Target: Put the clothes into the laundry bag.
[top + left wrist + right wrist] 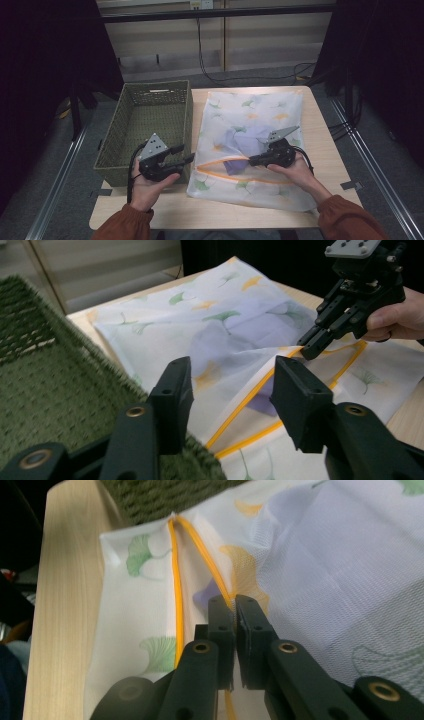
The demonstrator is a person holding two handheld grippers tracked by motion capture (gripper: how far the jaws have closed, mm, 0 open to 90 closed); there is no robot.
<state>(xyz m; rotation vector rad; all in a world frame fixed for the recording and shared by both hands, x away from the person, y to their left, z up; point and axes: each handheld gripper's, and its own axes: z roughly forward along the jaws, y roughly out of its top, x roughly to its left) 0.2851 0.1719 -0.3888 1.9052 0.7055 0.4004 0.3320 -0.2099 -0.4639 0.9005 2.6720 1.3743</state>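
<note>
Closest in, from the right gripper view: right gripper [235,605] clamped on the upper orange-trimmed edge [212,572] of the laundry bag's opening, pads pressed together with the thin mesh pinched between them. Just to the side of its tips, the second orange edge [175,595] running parallel, flat on the lower layer of the bag. Beyond the tips, both edges meeting at the bag's corner near the table edge [62,580].

From the high view: right gripper [252,161] held from below by the right hand [295,172], tips pointing toward the other gripper and resting over the opening near the bag's near end. Left gripper [186,153] in the left hand [150,187], jaws apart with nothing between them, poised over the near right corner of the green basket [115,150], just beside the bag's left border, not touching it.

From the left gripper view: jaws spread, empty; straight ahead of them the lifted orange edge [260,385], and farther along it the right gripper [312,347] nipping that edge.

Farther out: laundry bag [260,107], white mesh with leaf print, lying flat on the table [325,135] and stretching away from both tools; a purple garment [250,140] showing through the mesh just beyond the right gripper's tips. Basket alongside the bag, extending away from the left gripper.
</note>
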